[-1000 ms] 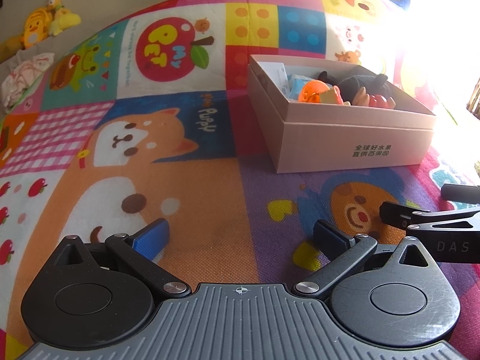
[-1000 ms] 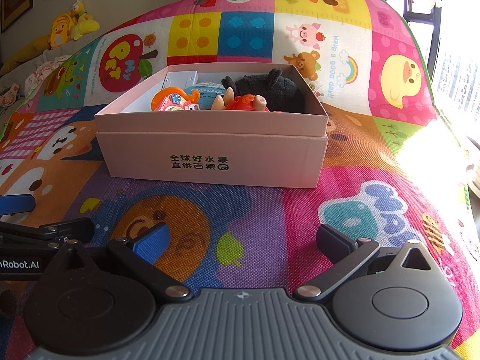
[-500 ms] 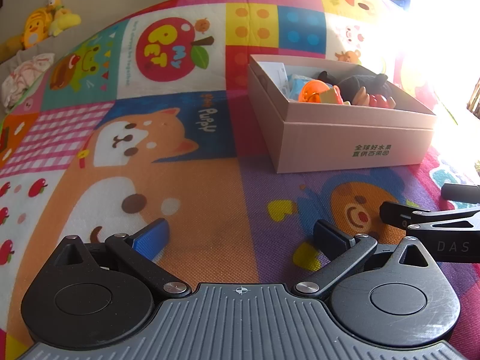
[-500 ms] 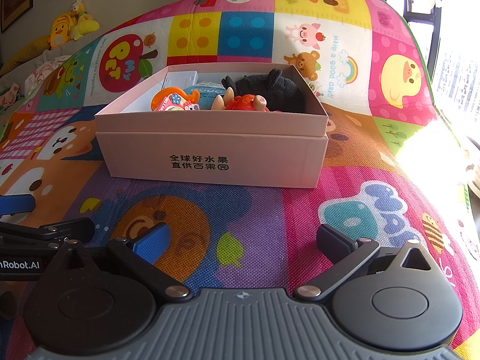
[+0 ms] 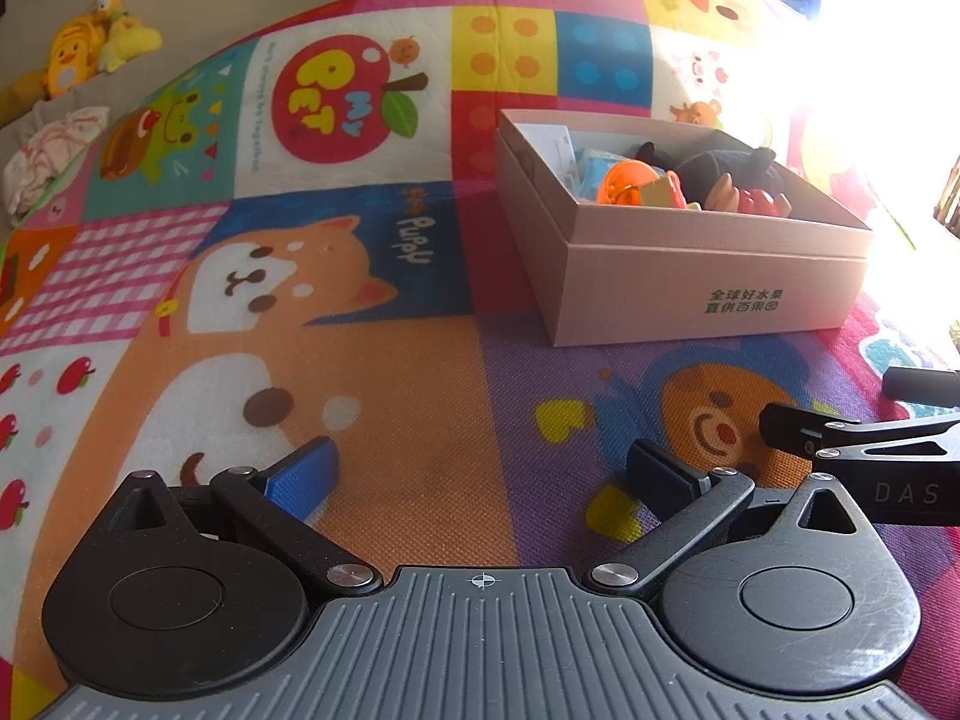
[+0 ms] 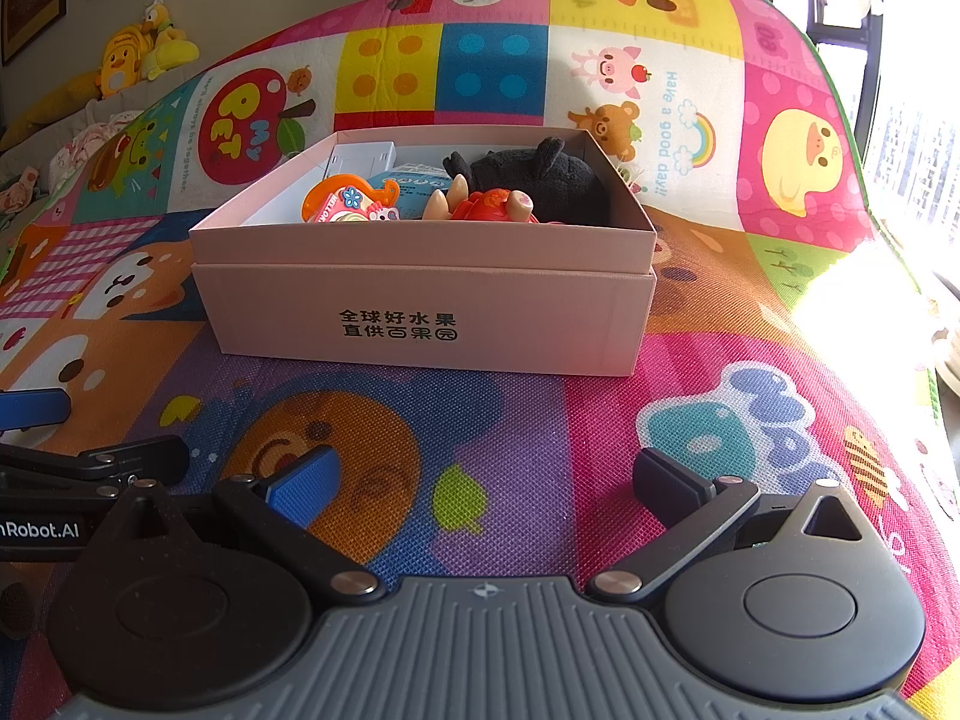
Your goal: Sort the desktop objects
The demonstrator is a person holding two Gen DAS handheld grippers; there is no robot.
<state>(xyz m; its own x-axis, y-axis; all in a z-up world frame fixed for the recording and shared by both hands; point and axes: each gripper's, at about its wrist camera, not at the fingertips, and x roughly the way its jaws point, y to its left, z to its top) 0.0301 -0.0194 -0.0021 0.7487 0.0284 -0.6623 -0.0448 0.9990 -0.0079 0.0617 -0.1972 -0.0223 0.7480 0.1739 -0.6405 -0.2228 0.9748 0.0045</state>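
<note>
A pink cardboard box (image 6: 420,324) stands on the colourful play mat, also in the left wrist view (image 5: 708,294). Inside lie a black plush toy (image 6: 540,180), an orange toy (image 6: 342,204), a red figurine (image 6: 486,204), a blue packet (image 6: 414,183) and a white card (image 6: 360,159). My right gripper (image 6: 483,480) is open and empty, low over the mat in front of the box. My left gripper (image 5: 480,474) is open and empty, to the left of the box and nearer. Each gripper shows at the edge of the other's view.
The play mat (image 5: 360,360) covers the whole surface. Plush toys (image 6: 138,54) and cloth (image 5: 48,144) lie on a sofa at the far left. Bright window light washes out the right side (image 5: 870,60).
</note>
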